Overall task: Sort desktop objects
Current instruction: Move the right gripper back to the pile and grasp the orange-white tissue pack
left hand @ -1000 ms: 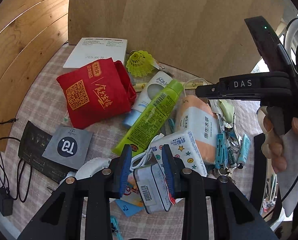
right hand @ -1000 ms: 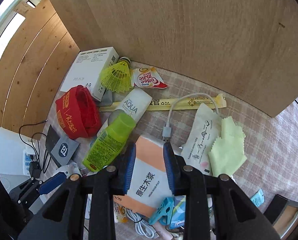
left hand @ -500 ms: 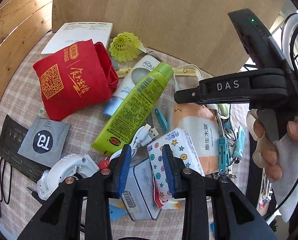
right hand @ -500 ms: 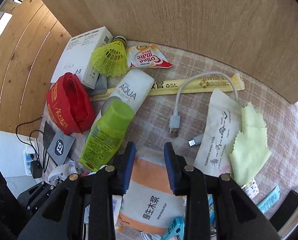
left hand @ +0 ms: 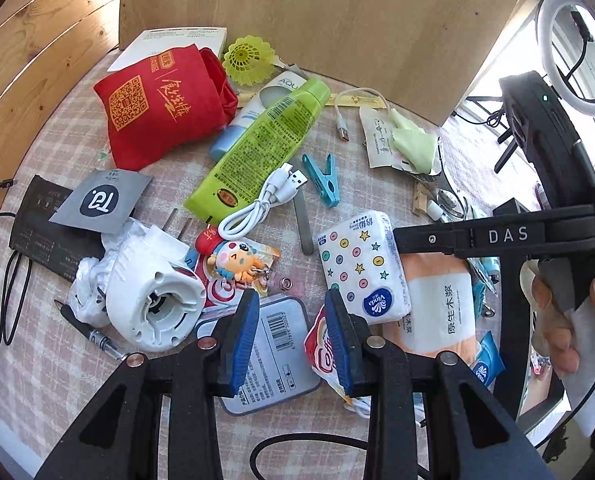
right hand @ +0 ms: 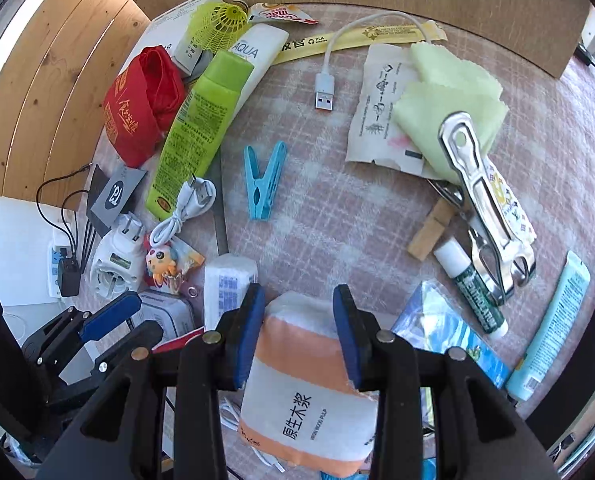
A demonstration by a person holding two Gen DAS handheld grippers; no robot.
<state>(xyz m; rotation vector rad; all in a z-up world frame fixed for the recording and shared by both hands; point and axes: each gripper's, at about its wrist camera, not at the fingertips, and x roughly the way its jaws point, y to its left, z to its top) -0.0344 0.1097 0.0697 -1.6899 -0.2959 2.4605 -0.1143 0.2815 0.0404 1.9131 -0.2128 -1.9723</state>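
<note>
Hovering both tools over the cluttered table (right hand: 337,216), we are keeping the right tool (right hand: 299,334) spread, its pads flanking the orange tissue pack (right hand: 309,396) directly beneath, grasping nothing. Our left tool (left hand: 291,336) is also released, above the tin (left hand: 273,356). We are counting two white cables, one blue clip (right hand: 263,180), one green bottle (right hand: 201,124).

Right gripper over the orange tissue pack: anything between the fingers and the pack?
Nothing visible. The right gripper is open with the orange tissue pack directly beneath its fingers. The dotted tissue pack lies close beside the orange one.
</note>
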